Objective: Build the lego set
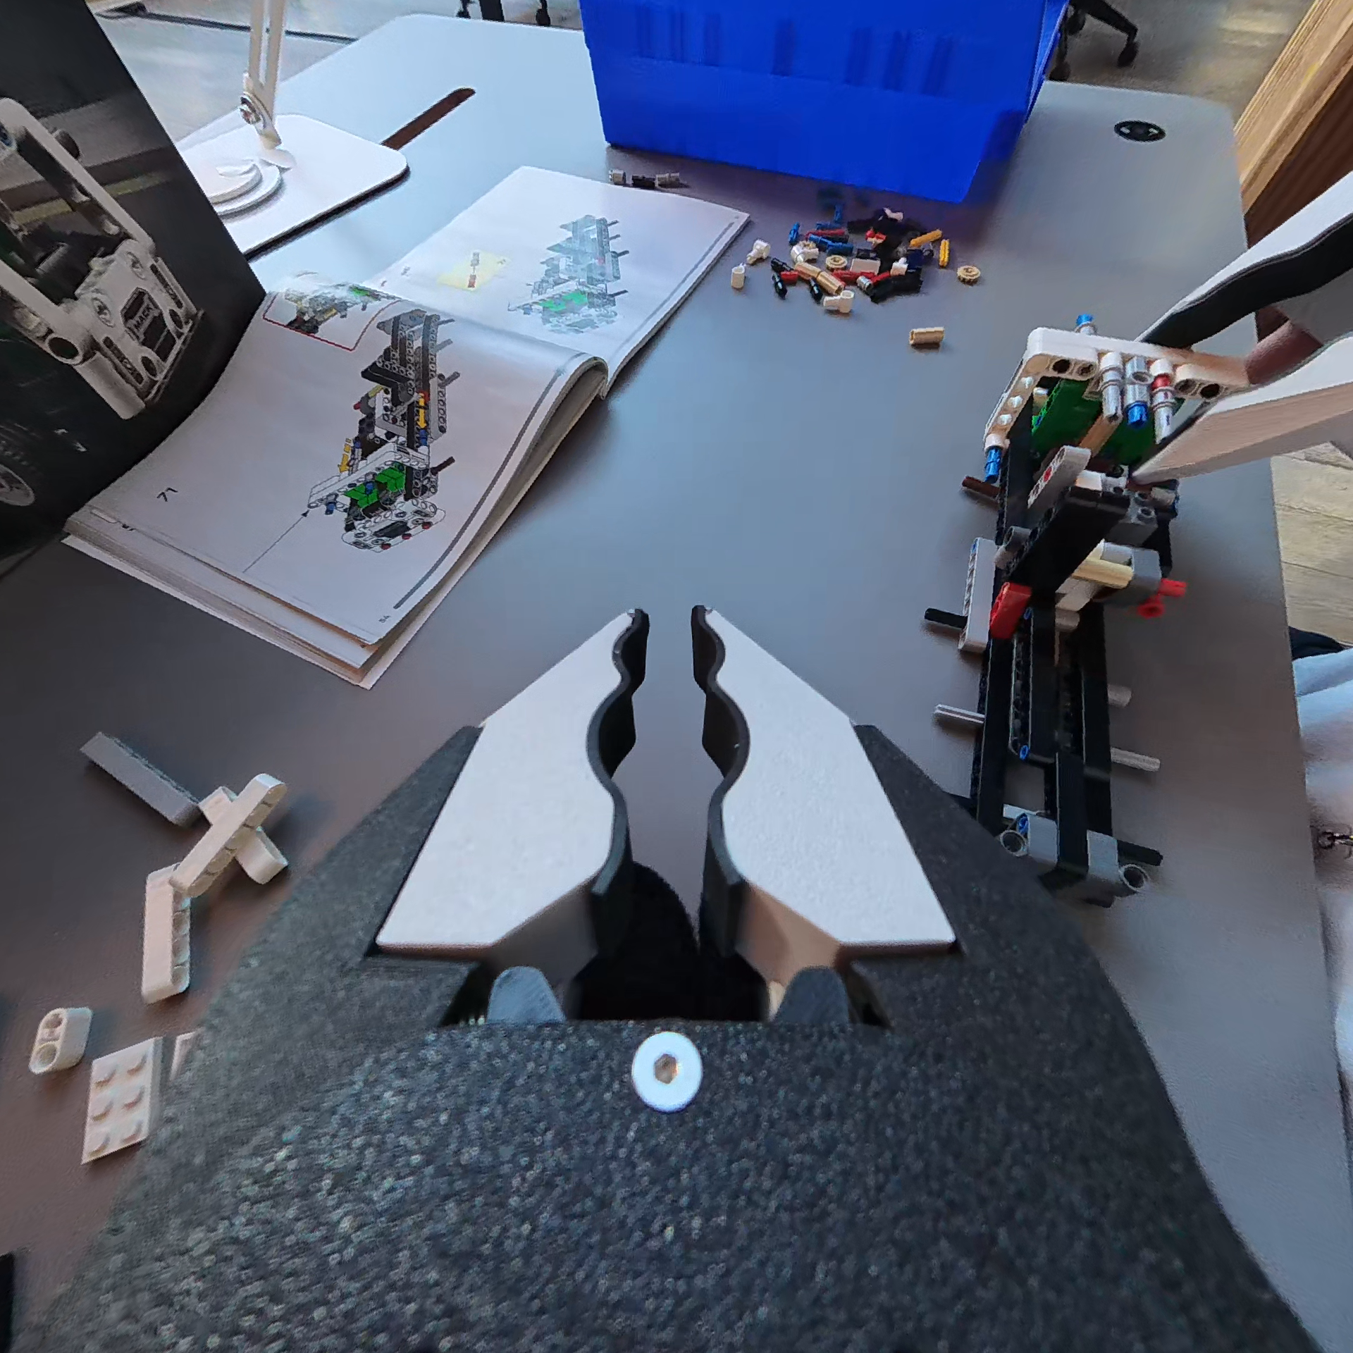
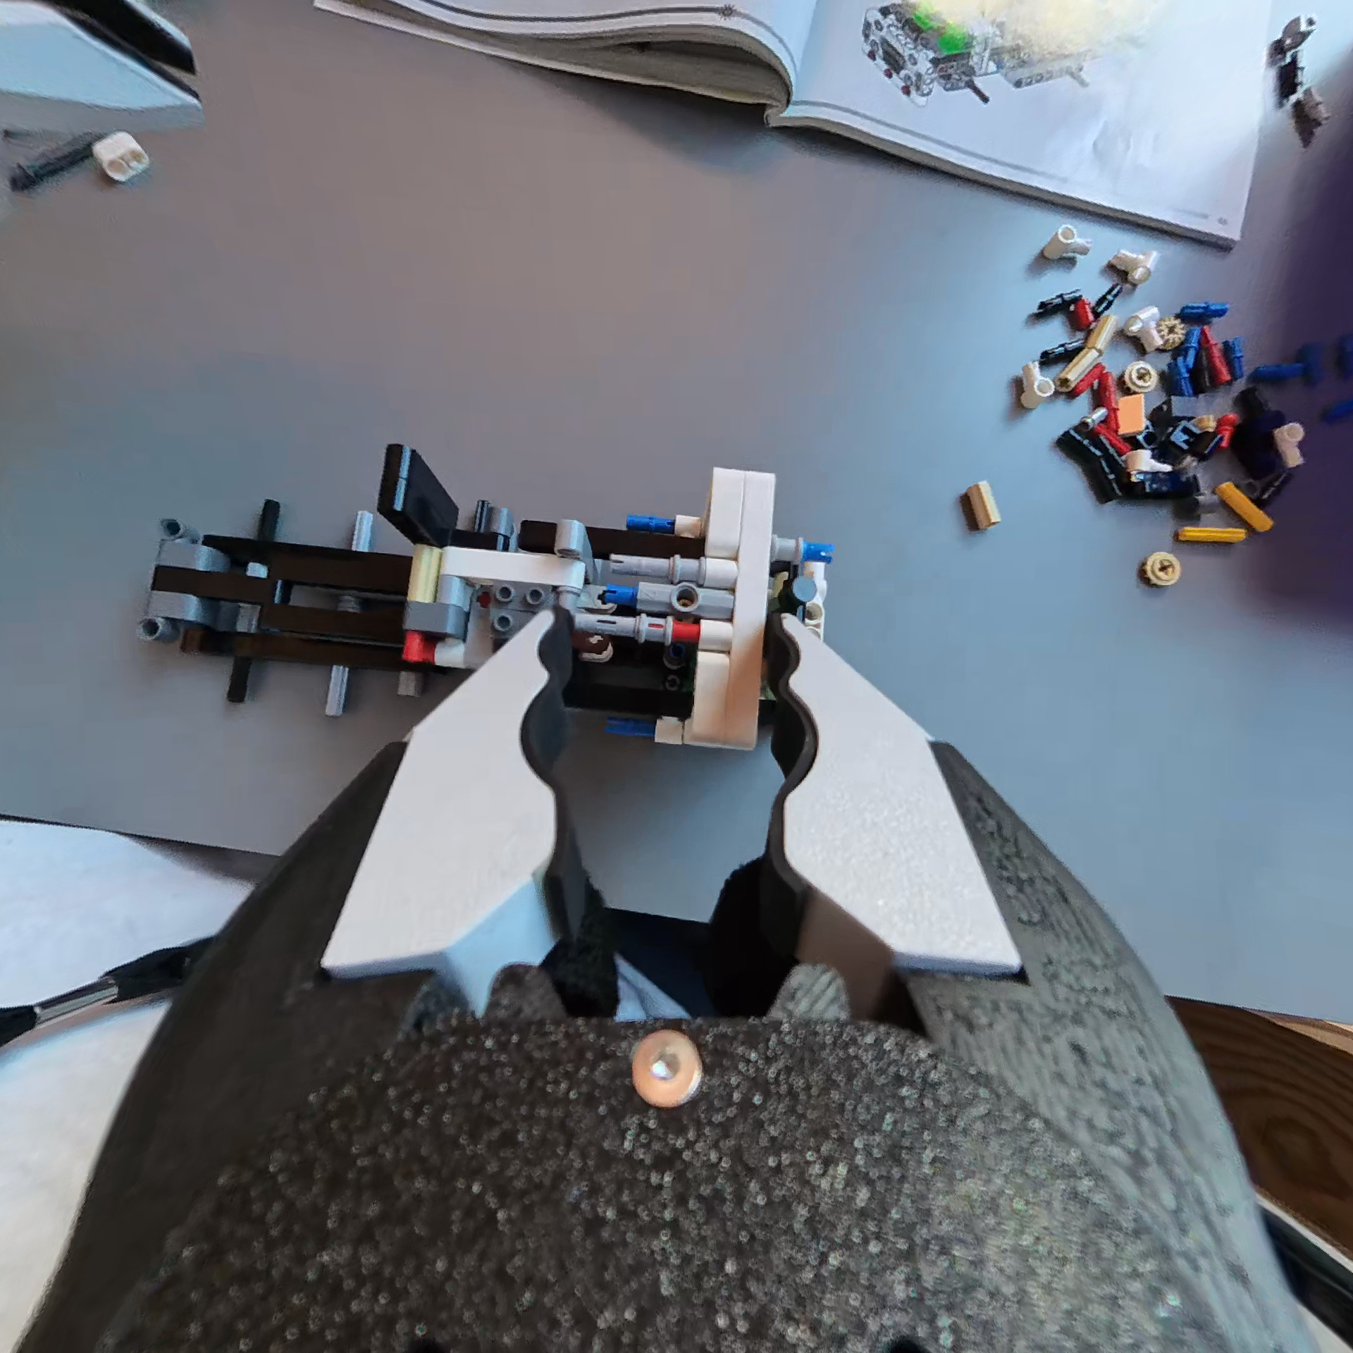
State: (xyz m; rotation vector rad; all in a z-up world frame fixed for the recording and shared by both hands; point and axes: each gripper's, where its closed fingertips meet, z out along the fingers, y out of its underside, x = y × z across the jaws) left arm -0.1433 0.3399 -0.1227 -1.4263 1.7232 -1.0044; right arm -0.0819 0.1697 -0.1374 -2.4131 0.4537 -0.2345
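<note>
The partly built lego model (image 1: 1054, 586), a long black frame with grey, red and blue pins and a white front frame, lies on the grey table (image 1: 732, 476) at the right. My right gripper (image 2: 666, 633) is closed around its white front end (image 2: 732, 608), one fingertip on each side. It also shows in the left wrist view (image 1: 1146, 406). My left gripper (image 1: 668, 613) hovers over bare table left of the model. It is empty, and its jaws stand a narrow gap apart.
An open instruction booklet (image 1: 439, 410) lies at the left, next to the set's dark box (image 1: 88, 293). A blue bin (image 1: 805, 88) stands at the back with a pile of small parts (image 1: 856, 263) before it. Loose white pieces (image 1: 220, 842) lie at the near left. The gap from one gripper's tips to the other's is roughly 20 cm.
</note>
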